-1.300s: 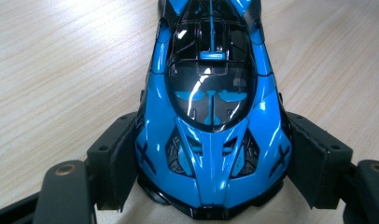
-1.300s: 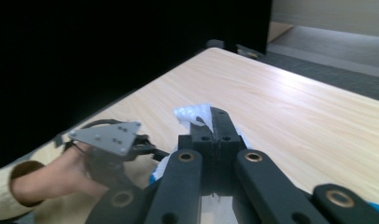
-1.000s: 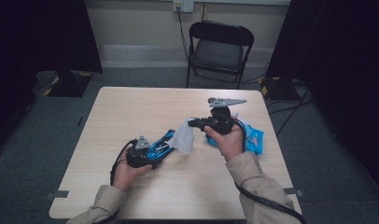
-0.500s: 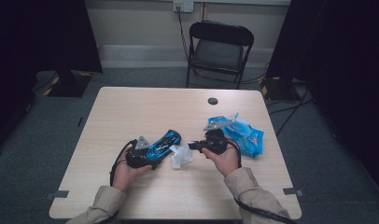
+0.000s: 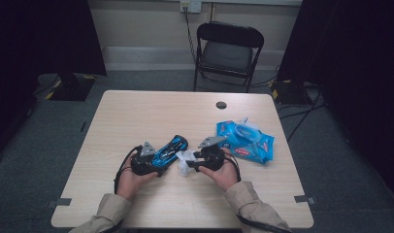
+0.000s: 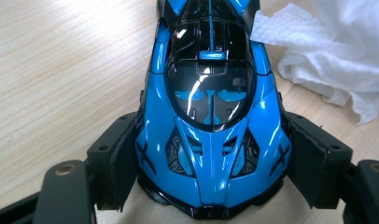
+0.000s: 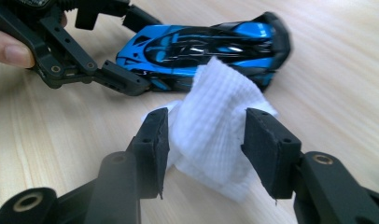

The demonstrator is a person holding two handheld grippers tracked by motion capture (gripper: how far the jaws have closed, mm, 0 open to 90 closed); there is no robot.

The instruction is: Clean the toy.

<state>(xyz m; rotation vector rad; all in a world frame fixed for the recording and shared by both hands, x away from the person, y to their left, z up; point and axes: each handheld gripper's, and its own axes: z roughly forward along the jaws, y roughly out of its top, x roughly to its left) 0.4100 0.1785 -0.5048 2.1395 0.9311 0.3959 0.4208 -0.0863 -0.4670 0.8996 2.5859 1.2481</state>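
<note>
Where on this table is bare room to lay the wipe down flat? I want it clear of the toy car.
The far left tabletop, beyond the blue toy car, is bare, and so is the near edge by the sleeves. It is crowded mid-table: the left tongs grip the car, the wipe lies between the right tongs, and the wipes pack lies right.

Blue-and-black toy car point(image 6: 211, 112); white wipe point(image 7: 215, 135)

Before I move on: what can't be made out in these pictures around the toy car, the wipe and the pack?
- Toy car: tail cut off by the left gripper view's top edge.
- Wipe: underside hidden by its own folds, right gripper view.
- Pack of wipes: label too small to read, high view.
</note>
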